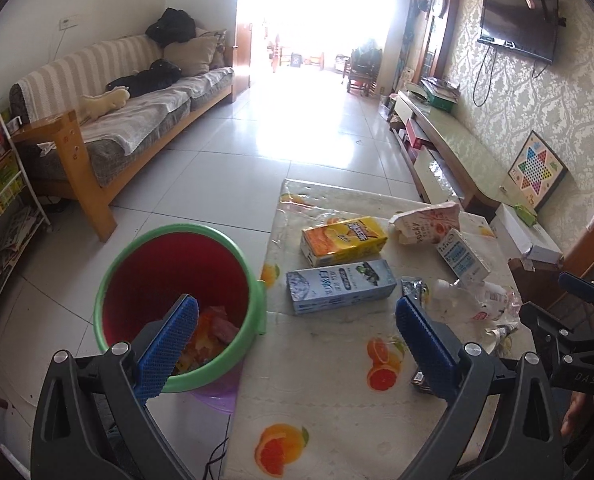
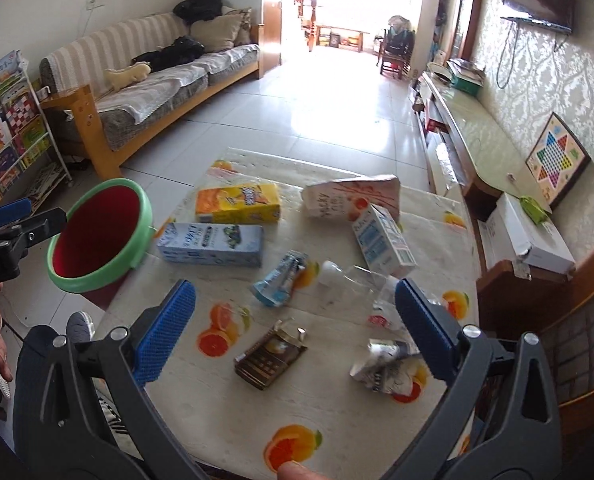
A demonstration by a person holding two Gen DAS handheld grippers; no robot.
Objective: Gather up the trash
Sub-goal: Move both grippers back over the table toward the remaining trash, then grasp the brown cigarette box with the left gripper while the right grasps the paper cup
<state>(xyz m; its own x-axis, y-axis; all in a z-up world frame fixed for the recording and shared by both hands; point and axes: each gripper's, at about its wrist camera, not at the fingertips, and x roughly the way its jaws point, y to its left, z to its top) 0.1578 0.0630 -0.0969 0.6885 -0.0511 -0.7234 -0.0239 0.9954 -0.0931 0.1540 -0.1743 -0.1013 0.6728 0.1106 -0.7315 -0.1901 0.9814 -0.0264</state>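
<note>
Trash lies scattered across my desk [image 2: 337, 412], which carries a fruit-print cover; the bin [image 1: 177, 304], red inside with a green rim, stands on the floor just beside the desk's left edge and already has wrappers in it.

Left tongs [image 1: 297, 344]: spread wide, holding nothing, hovering over the gap between bin and desk. Right tongs [image 2: 295, 332]: also spread wide and empty, above the near part of the desk.

Step in hand, as I judge it: select and grasp the next piece.
- Nearest to the right tongs is the dark flattened packet [image 2: 269, 360]. It lies flat, so I should come down steeply and pinch across its raised torn end.
- The crushed clear bottle [image 2: 357, 284] and the crumpled silver wrapper [image 2: 381, 364] sit to its right. Both are light and springy; close slowly so they do not skid away.
- The blue-and-white carton [image 1: 341, 286] and the yellow-orange carton [image 1: 343, 240] lie nearest the bin. Grip each across its short side with the left tongs.
- Release only when well over the rim.

Legible writing: the pink-and-white box [image 2: 353, 200] at the far side reads "POCKY". The print on both cartons, on the small white-and-blue carton [image 2: 383, 240] and on the light-blue pouch [image 2: 279, 284] is too small to read.
</note>
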